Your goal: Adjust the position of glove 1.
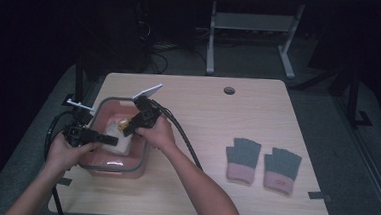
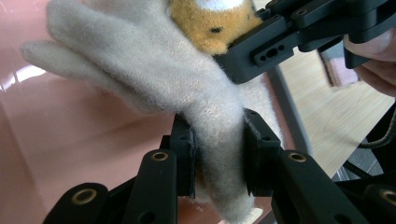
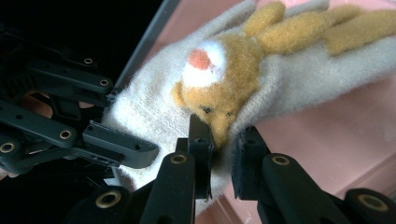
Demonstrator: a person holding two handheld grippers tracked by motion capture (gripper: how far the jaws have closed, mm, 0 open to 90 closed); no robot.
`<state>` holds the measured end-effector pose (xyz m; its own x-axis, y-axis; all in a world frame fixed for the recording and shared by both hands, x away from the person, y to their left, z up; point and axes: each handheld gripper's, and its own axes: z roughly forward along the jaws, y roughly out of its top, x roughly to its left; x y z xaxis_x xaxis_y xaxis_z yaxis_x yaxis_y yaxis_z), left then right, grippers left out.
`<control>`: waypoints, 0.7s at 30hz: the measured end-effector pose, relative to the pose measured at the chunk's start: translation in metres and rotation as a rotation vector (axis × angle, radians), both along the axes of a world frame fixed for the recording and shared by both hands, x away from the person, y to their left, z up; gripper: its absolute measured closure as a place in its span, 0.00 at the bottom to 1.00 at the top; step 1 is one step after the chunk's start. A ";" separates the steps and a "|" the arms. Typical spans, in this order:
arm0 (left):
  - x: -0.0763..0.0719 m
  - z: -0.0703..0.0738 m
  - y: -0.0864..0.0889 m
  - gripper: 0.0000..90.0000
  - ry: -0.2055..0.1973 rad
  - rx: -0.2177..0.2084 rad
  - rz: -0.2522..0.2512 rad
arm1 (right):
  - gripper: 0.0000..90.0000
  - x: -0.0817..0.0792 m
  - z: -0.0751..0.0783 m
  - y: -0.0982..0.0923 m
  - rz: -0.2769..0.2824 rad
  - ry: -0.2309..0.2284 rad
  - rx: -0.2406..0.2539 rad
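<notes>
A dim room surrounds a light wooden table [image 1: 258,106] with a round cable hole [image 1: 229,90], standing on grey carpet [image 1: 329,101], while beyond it a white-legged desk frame [image 1: 253,36] rises from the floor among dark cables [image 1: 156,55] and deep shadow.

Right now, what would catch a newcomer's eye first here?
Probably the cream glove with an orange plush animal face, held over the pink bin at the table's left by both the left gripper and the right gripper, jaws pinching it. A grey-and-pink pair of gloves lies flat at the right.
</notes>
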<state>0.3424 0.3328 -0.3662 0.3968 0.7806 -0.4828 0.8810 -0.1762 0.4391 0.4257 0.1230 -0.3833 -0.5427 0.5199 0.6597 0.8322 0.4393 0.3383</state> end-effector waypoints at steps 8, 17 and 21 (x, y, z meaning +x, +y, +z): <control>-0.002 -0.013 -0.002 0.77 0.032 0.026 -0.002 | 0.82 -0.002 -0.008 0.004 0.021 -0.013 -0.064; -0.002 -0.022 0.000 0.77 0.049 0.044 -0.011 | 0.71 -0.003 -0.008 0.005 0.028 -0.048 -0.114; -0.002 -0.025 -0.002 0.77 0.055 0.061 -0.011 | 0.67 -0.003 -0.007 0.006 0.028 -0.061 -0.131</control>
<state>0.3403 0.3312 -0.3913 0.3794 0.8051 -0.4558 0.9015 -0.2107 0.3781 0.4224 0.1285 -0.3905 -0.5953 0.5832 0.5528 0.7985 0.5060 0.3260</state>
